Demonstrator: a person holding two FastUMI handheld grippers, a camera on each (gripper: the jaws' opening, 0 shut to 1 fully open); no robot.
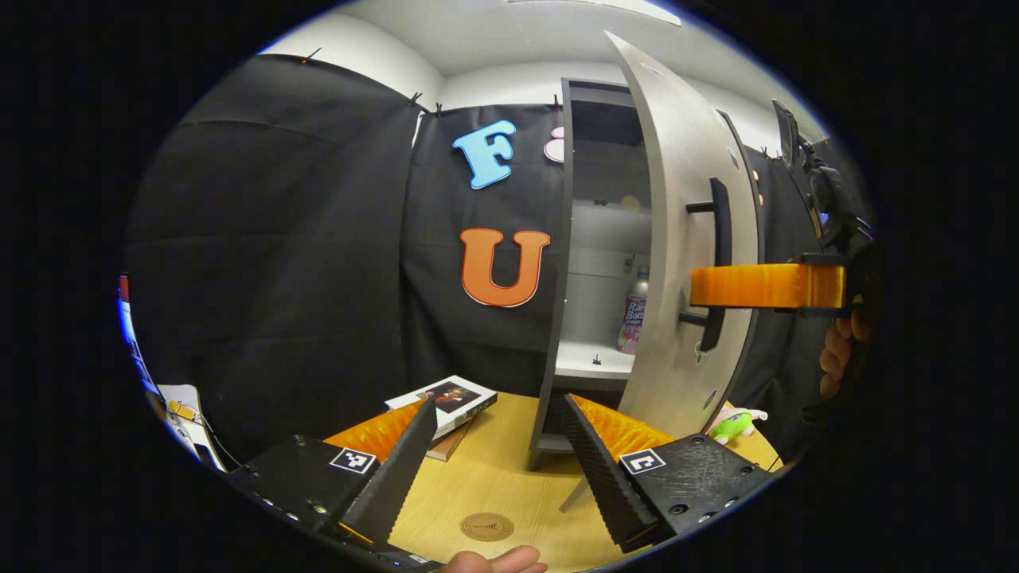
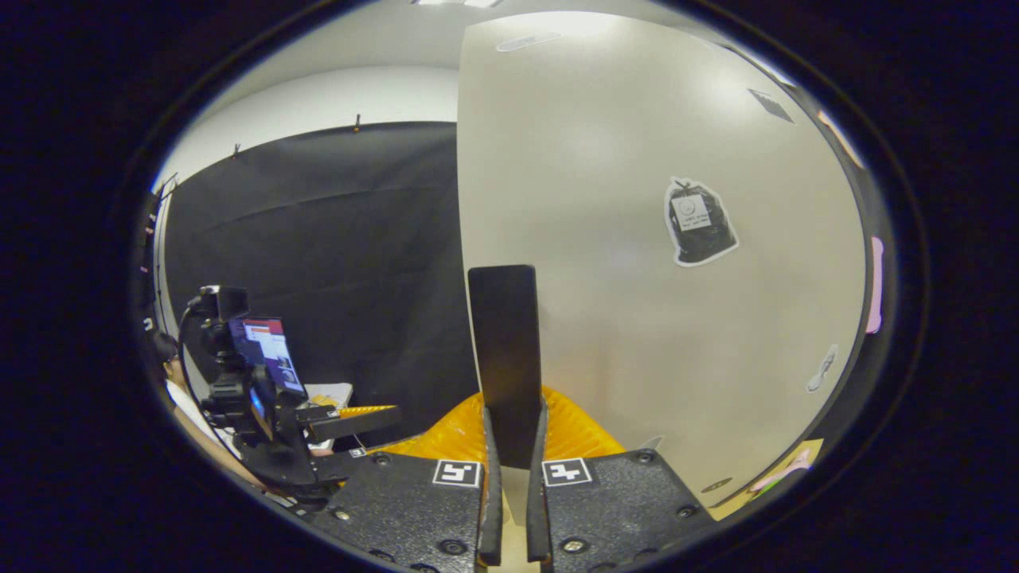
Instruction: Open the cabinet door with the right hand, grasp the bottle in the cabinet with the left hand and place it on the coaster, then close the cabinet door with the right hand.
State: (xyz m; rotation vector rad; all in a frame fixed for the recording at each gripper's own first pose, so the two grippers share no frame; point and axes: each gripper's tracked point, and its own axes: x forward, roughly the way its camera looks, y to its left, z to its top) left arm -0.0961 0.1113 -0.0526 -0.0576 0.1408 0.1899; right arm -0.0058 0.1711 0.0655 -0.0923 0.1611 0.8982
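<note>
Beside the ajar cabinet door (image 1: 677, 239), the bottle (image 1: 634, 314) stands past its edge

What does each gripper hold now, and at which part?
The right gripper is shut on the cabinet door's handle, on its bar. The left gripper is open and holds nothing.

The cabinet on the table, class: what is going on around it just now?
A person works a gripper in each hand. The right gripper is shut on the handle of the cabinet door, which stands partly open. Inside, the bottle stands on a shelf, untouched. The left gripper hangs open over the table, with the coaster just below it.
</note>
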